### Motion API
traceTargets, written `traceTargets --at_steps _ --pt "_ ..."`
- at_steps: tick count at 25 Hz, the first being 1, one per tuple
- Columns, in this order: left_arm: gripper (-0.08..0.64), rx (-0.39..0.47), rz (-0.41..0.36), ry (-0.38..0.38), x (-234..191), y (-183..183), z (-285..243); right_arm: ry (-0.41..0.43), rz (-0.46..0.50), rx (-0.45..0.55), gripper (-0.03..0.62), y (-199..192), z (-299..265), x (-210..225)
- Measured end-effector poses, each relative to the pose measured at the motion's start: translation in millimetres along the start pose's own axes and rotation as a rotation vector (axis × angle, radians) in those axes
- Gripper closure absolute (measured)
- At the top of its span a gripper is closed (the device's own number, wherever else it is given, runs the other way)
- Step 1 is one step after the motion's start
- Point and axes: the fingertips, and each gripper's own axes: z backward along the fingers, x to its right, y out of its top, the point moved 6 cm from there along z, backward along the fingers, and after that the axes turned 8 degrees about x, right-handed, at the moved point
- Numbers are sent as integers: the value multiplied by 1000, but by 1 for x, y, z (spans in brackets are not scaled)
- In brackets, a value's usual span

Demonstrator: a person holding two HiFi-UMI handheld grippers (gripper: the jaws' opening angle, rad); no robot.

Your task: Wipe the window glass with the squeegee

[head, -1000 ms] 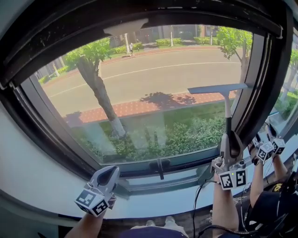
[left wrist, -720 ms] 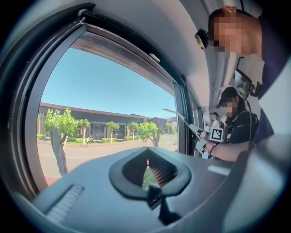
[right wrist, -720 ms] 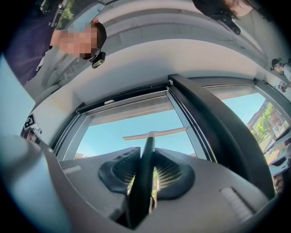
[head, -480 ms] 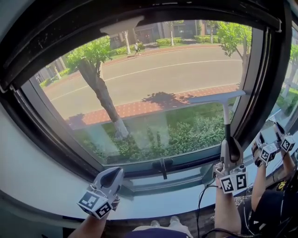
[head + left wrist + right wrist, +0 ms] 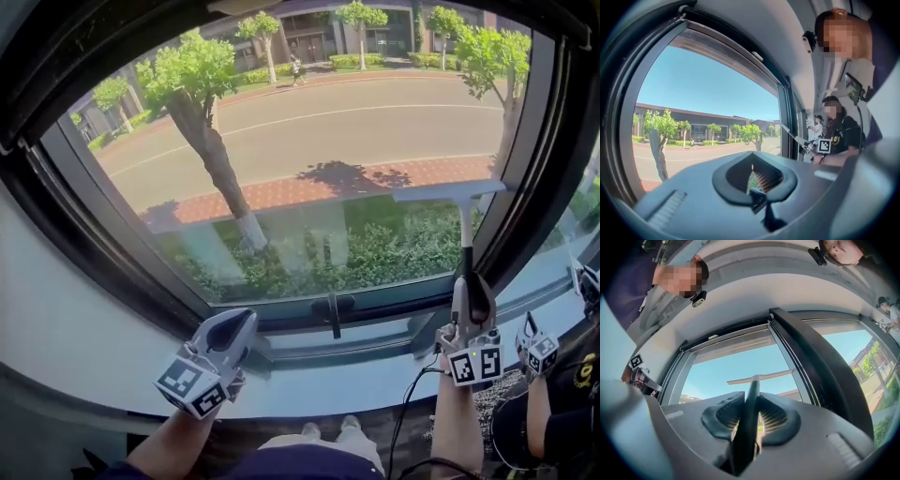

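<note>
The right claw (image 5: pixel 468 286) is clamped on the upright handle of the squeegee (image 5: pixel 451 193). The blade lies level at the lower right of the window glass (image 5: pixel 319 131). The left claw (image 5: pixel 236 328), jaws drawn together and empty, hovers above the sill (image 5: pixel 337 375). Its marker cube (image 5: pixel 192 387) bears only black-and-white square codes.

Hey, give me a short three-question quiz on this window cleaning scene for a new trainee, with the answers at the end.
1. What do the right tongs grip? A) a cloth B) the squeegee handle C) a brush
2. True or false: the left tongs hold a spray bottle.
3. Fill in: the squeegee's blade is toward the ___ side of the window glass.
Key: 1 B; 2 false, they hold nothing; 3 right.
</note>
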Motion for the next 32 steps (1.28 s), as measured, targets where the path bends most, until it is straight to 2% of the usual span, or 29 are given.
traceTargets --at_steps 3,13,23,32 --pt "555 -10 11 -5 2 -13 3 -13 -11 -14 489 -12 14 -3" --pt "555 -29 20 -7 1 -14 2 -34 -28 -65 489 -39 37 -1" --pt "555 -42 38 -20 9 1 -8 -34 -31 -111 489 -36 43 -1" --pt "555 -63 43 -32 10 -4 -18 -48 -52 -161 489 -58 62 0"
